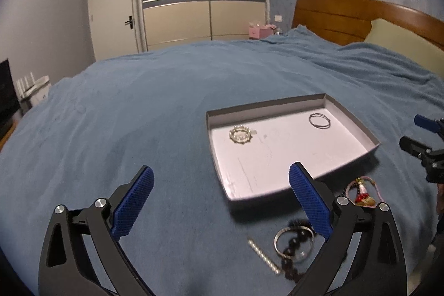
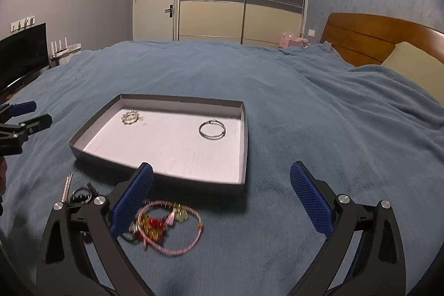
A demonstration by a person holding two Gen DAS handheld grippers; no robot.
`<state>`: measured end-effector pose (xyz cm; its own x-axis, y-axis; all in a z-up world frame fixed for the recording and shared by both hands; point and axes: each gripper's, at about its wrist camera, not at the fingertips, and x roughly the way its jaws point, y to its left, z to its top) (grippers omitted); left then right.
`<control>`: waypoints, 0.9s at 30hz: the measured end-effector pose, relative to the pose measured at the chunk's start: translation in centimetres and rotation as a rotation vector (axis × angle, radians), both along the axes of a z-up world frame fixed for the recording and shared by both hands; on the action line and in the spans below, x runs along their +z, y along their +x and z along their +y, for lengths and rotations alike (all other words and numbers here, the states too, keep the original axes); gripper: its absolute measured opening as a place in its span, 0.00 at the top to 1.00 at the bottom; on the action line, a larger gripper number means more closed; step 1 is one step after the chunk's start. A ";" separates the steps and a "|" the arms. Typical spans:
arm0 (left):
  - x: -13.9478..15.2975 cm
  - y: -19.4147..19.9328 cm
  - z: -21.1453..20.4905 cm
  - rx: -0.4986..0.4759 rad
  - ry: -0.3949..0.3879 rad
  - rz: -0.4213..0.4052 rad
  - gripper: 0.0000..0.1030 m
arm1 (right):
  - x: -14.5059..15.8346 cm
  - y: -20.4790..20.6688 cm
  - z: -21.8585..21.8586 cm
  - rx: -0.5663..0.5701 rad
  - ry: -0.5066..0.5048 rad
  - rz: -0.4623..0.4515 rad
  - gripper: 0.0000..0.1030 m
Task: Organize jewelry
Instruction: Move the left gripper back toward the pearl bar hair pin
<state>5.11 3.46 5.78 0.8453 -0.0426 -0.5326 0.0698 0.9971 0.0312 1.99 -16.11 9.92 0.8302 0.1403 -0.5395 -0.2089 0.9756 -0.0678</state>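
The shallow grey box lid (image 1: 360, 126) on the blue bedspread (image 1: 138, 115) serves as the tray, and 2 pieces already lie inside it: a pearl bracelet (image 1: 241, 135) near its far left corner and a thin wire bangle (image 1: 319, 120) near its far right corner. That part of the sorting looks done.

Several pieces are left on the bedspread just outside the near edge of the lid. A pink cord bracelet with red and gold charms (image 2: 169, 226) lies in front of the near edge. To the left of it sit a silver bangle (image 1: 291, 243) overlapping a strand of dark beads (image 1: 294, 236), and a short beaded bar (image 1: 263, 257) beside those. So, judging by the count, 2 are in and about 4 remain, less than half done.

The left gripper (image 1: 222, 199) stands wide with nothing between its blue pads (image 1: 133, 201), hanging over the bedspread at the near left corner of the lid. The right gripper (image 2: 222, 199) is likewise spread wide and empty, over the near right corner of the lid, its left pad beside the pink cord bracelet without touching it.
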 end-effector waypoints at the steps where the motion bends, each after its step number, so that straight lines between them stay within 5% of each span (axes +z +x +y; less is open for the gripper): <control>1: -0.2 -0.4 0.0 0.002 -0.008 -0.001 0.05 | -0.2 -0.3 0.0 0.000 -0.003 -0.001 0.05; 14: -3.9 -3.9 -1.1 0.001 0.005 -0.024 0.05 | -5.3 -2.3 -1.6 -0.048 0.043 0.050 0.05; 27: -7.6 -2.1 -0.8 -0.019 0.012 0.093 0.07 | -8.3 -1.4 -2.6 -0.068 0.102 0.093 0.05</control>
<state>3.04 2.61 -1.82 0.7914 -0.0510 -0.6092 0.0919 0.9951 0.0360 0.58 -18.74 1.63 0.7870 0.1438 -0.6000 -0.1433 0.9885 0.0490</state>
